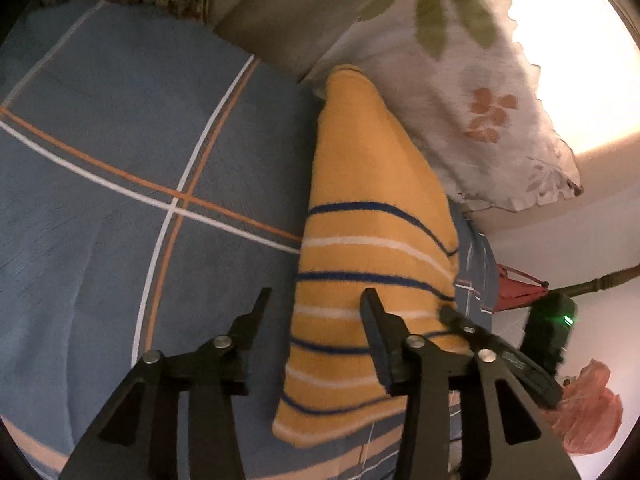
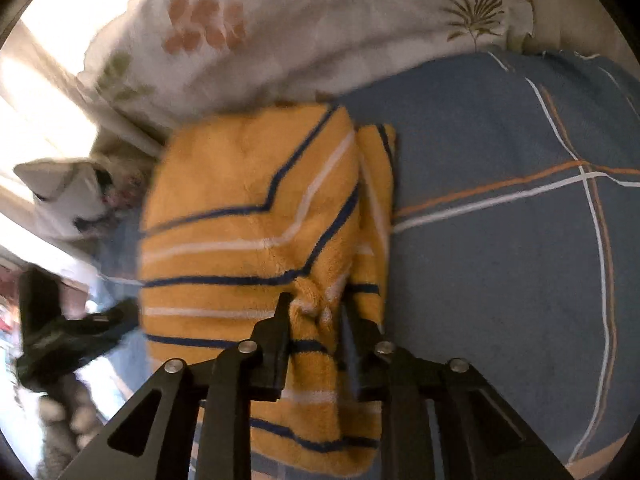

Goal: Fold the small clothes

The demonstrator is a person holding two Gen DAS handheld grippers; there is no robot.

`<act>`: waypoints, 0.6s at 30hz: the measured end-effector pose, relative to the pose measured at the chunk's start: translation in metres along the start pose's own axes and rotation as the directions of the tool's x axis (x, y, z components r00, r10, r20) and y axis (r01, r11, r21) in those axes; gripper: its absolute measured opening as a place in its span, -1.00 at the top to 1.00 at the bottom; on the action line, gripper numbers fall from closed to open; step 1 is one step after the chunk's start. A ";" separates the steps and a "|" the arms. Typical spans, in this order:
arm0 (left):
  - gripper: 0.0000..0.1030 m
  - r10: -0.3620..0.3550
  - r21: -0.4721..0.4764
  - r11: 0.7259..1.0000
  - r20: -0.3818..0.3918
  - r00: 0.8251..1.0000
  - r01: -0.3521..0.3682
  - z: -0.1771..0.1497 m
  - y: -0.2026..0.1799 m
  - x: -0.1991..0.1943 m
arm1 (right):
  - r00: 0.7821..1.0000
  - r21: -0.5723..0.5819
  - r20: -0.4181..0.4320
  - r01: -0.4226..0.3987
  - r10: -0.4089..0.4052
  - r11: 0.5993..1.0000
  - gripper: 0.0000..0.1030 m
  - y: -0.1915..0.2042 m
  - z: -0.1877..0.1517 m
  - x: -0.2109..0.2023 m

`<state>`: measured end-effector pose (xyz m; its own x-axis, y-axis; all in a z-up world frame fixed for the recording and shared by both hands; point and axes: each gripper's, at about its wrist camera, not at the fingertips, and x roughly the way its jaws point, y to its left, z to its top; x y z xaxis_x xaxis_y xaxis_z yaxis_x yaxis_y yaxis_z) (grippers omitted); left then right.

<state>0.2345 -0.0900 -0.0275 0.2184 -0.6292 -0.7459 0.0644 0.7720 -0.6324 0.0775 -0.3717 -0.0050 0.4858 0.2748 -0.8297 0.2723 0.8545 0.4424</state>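
Observation:
A small yellow garment (image 1: pixel 372 216) with navy and white stripes lies folded on a blue checked bedsheet (image 1: pixel 120 160). My left gripper (image 1: pixel 316 300) is open just above the garment's near left edge, holding nothing. In the right wrist view the garment (image 2: pixel 248 216) lies doubled over, and my right gripper (image 2: pixel 314 304) is shut on a bunched fold of its near edge. The right gripper's fingers also show in the left wrist view (image 1: pixel 496 352), at the garment's right edge. The left gripper shows blurred at the left of the right wrist view (image 2: pixel 72 332).
A white floral pillow (image 1: pixel 472 112) lies just beyond the garment, also in the right wrist view (image 2: pixel 304 24). A beige cushion (image 1: pixel 288 12) is behind it. The bed edge (image 1: pixel 484 264) runs close on the garment's right. The sheet (image 2: pixel 500 240) stretches away on the other side.

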 end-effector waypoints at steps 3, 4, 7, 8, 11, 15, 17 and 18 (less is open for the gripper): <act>-0.16 -0.031 0.031 0.999 -0.008 0.999 0.031 0.011 -0.001 0.015 | 0.994 0.006 0.100 0.046 -0.046 0.999 -0.47 -0.003 0.012 -0.007; -0.28 -0.053 0.047 0.997 -0.013 0.999 0.053 0.015 -0.003 0.020 | 0.993 0.005 0.111 0.046 -0.047 0.999 -0.55 -0.004 0.015 -0.006; -0.39 -0.100 0.065 0.992 -0.052 0.994 0.104 0.020 -0.010 0.038 | 0.998 0.031 0.057 0.031 -0.033 0.999 -0.55 -0.013 0.033 0.020; -0.45 -0.116 0.054 0.991 -0.077 0.990 0.121 0.018 -0.013 0.045 | 0.999 0.044 0.031 0.021 -0.022 0.999 -0.55 -0.017 0.037 0.030; -0.54 -0.083 0.080 0.992 -0.133 0.988 0.094 0.006 -0.028 0.062 | 0.998 0.074 0.017 -0.067 0.066 0.995 -0.34 -0.024 0.039 0.047; 0.15 -0.077 0.081 0.993 -0.122 0.990 0.087 0.006 -0.032 0.045 | 0.980 0.128 -0.003 -0.196 0.198 0.972 0.29 -0.015 0.038 0.041; 0.26 -0.112 0.068 0.990 -0.109 0.988 0.120 0.008 -0.032 0.024 | 0.963 0.143 0.014 -0.269 0.270 0.953 0.34 -0.006 0.039 0.030; 0.26 -0.114 0.068 0.990 -0.097 0.989 0.121 0.009 -0.033 0.010 | 0.950 0.140 0.024 -0.311 0.311 0.940 0.34 0.002 0.039 0.024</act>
<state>0.2429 -0.1210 -0.0120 0.1142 -0.7189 -0.6857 0.1567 0.6946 -0.7021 0.1219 -0.3803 -0.0103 0.5665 0.5163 -0.6423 0.2213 0.6555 0.7220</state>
